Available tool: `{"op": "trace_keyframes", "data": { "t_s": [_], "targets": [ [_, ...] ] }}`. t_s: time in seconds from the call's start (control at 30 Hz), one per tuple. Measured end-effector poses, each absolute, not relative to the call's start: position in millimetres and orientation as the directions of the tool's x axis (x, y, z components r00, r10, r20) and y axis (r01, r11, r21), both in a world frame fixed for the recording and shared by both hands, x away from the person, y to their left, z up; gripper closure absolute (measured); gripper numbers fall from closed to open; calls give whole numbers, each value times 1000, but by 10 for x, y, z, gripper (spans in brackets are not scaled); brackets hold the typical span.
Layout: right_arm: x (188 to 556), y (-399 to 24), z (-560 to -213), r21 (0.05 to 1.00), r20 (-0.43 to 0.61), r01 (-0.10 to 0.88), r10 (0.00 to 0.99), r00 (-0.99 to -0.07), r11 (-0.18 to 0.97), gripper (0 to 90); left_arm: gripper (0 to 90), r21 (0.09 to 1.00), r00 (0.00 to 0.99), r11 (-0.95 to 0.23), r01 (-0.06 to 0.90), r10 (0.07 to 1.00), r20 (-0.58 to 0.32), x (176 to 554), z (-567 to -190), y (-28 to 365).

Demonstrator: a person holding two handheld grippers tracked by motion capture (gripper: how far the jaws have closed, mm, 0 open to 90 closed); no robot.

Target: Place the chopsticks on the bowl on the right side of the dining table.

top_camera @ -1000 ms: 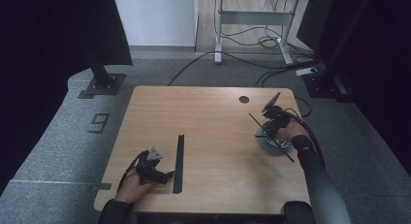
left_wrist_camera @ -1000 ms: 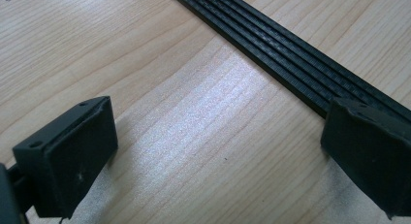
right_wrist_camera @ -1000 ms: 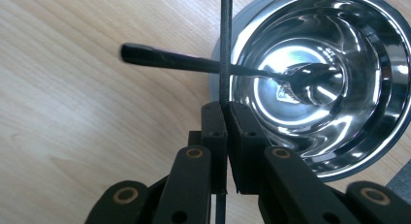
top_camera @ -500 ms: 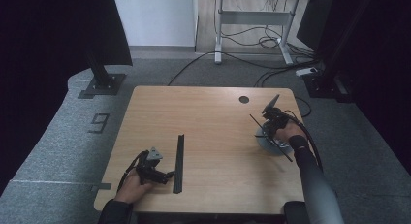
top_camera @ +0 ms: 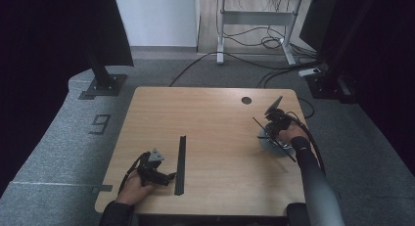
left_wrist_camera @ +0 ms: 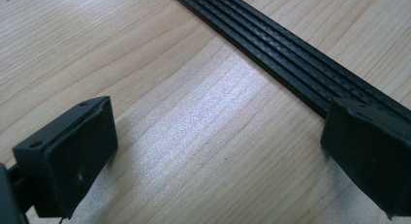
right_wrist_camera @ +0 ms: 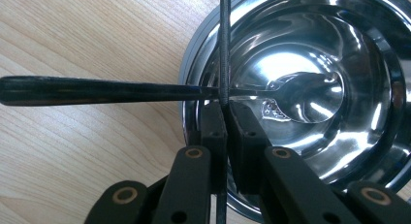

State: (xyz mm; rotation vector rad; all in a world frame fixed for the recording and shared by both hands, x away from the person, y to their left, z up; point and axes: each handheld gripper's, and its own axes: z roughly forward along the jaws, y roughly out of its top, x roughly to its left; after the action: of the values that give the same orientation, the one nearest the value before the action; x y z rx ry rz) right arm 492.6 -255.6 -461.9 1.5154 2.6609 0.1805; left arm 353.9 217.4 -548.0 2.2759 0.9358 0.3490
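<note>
Two tools are working over the wooden tabletop [top_camera: 215,123]. The right tool [right_wrist_camera: 226,110] is clamping a thin black rod [right_wrist_camera: 224,44] above the shiny round steel bowl [right_wrist_camera: 358,64], which is holding a black-handled metal spoon [right_wrist_camera: 145,90]. The left tool [left_wrist_camera: 218,151], jaws apart, is resting beside the flat black ribbed strip [left_wrist_camera: 291,59].

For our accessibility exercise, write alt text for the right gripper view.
The right gripper, jaws shut on a thin black strip, hovers over a shiny steel bowl on a wooden table. A black-handled spoon rests across the bowl's rim.
</note>
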Motion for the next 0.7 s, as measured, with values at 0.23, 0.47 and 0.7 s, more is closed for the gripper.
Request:
{"op": "trace_keyframes", "data": {
  "t_s": [0.23,0.47,0.7],
  "targets": [
    [4905,-2588,-4596,166,-17,850,864,-504,500,724,0,654,710,-538,532,704,1,3539,-5480,2174],
    [4797,-2650,-4480,269,-43,840,877,-478,471,433,0,654,710,-538,532,704,0,3539,-5481,2174],
    [4598,-2730,-4438,395,-26,816,894,-448,421,228,0,652,711,-539,533,704,0,3539,-5479,2174]
  ]
}}
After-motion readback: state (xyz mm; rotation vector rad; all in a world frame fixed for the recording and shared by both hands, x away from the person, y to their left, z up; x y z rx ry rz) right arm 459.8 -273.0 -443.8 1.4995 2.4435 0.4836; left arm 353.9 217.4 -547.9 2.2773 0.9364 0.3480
